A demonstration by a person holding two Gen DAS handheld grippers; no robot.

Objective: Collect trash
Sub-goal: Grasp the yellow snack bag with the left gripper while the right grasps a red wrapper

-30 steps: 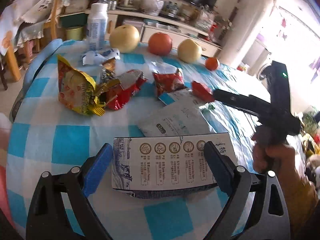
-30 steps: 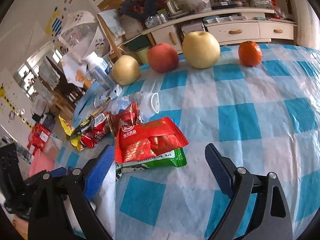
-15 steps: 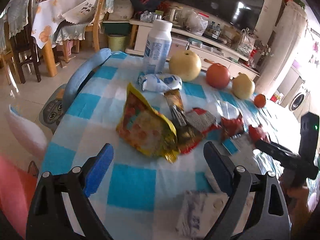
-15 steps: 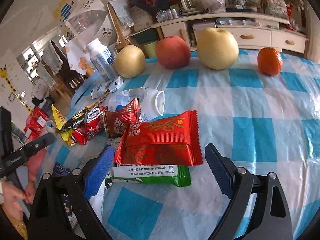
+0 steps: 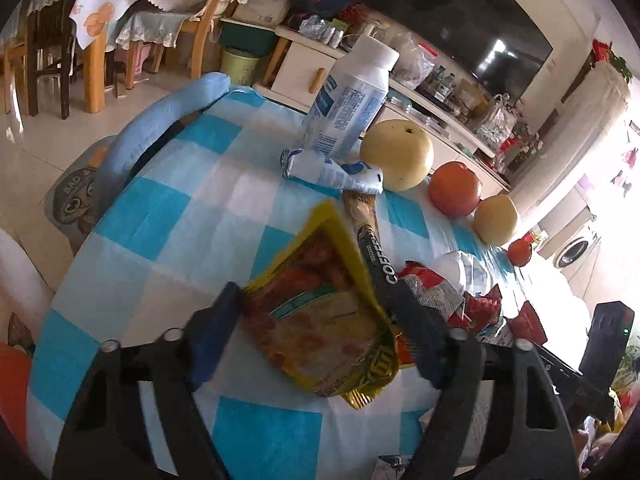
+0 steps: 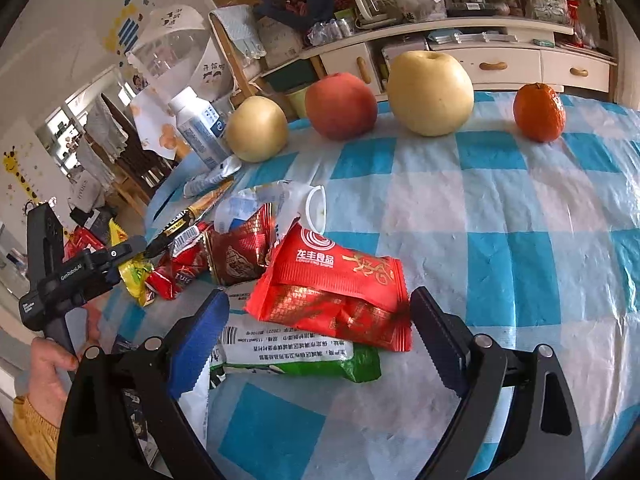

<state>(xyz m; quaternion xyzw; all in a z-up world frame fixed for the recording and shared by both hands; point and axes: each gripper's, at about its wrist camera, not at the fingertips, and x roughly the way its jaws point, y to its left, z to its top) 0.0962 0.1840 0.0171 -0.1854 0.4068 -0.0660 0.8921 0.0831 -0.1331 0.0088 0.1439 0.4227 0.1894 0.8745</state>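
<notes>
Empty snack wrappers lie in a heap on a blue-and-white checked table (image 5: pixel 168 216). My left gripper (image 5: pixel 320 328) is open with its fingers on either side of a yellow snack bag (image 5: pixel 320 320); a coffee stick wrapper (image 5: pixel 372 248) lies beside it. My right gripper (image 6: pixel 320 328) is open, its fingers either side of a red snack packet (image 6: pixel 340 292) that lies on a green-and-white packet (image 6: pixel 296 358). The left gripper also shows in the right wrist view (image 6: pixel 132 252), over the yellow bag (image 6: pixel 134 276).
A white bottle (image 5: pixel 352 96), a crumpled blue-white wrapper (image 5: pixel 332 170), two pears (image 6: pixel 430 92), an apple (image 6: pixel 340 104) and an orange (image 6: pixel 540 112) stand at the table's far side. Chairs and a cabinet stand beyond. The table edge is near on the left.
My left gripper has left the flat printed packet and swung left and forward to straddle the yellow bag. My right gripper has moved closer to the red packet.
</notes>
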